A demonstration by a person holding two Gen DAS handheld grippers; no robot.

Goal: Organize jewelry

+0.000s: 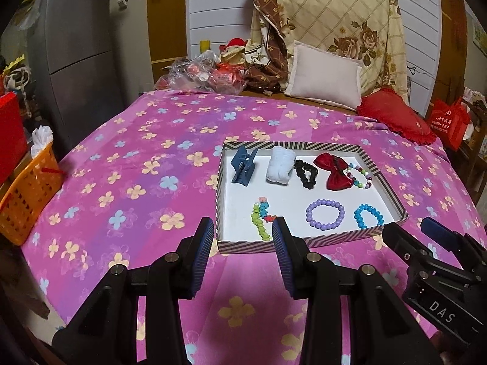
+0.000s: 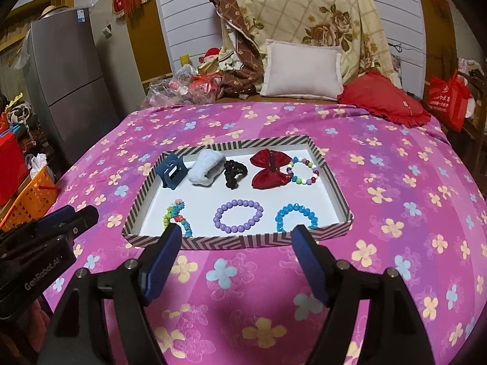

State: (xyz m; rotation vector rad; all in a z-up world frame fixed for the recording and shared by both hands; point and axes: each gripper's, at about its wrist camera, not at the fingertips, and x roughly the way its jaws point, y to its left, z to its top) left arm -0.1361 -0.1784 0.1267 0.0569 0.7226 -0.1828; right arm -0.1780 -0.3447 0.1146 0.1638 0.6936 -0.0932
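Observation:
A shallow striped tray point(image 1: 384, 179) point(image 2: 331, 176) lies on the bed. Its back row holds a blue claw clip point(image 1: 243, 164) point(image 2: 170, 172), a white scrunchie point(image 1: 279, 165) point(image 2: 205, 167), a black scrunchie point(image 1: 306, 172) point(image 2: 232, 172), a red bow point(image 1: 333, 172) point(image 2: 271, 168) and a multicolour bead bracelet point(image 1: 360, 176) point(image 2: 303, 171). Its front row holds a flower bracelet point(image 1: 261, 217) point(image 2: 178, 214), a purple bracelet point(image 1: 325, 214) point(image 2: 238, 215) and a blue bracelet point(image 1: 368, 215) point(image 2: 295, 216). My left gripper point(image 1: 242, 228) point(image 2: 80, 216) and my right gripper point(image 2: 236, 235) point(image 1: 408, 229) are open and empty, just in front of the tray.
The bed has a pink flowered sheet point(image 1: 137, 167) point(image 2: 395, 197). Pillows point(image 1: 324, 76) point(image 2: 303, 70) and a red cushion point(image 1: 392, 115) point(image 2: 383, 99) lie at the head. An orange basket point(image 1: 27, 191) point(image 2: 30, 197) and a grey fridge point(image 1: 73, 54) stand on the left.

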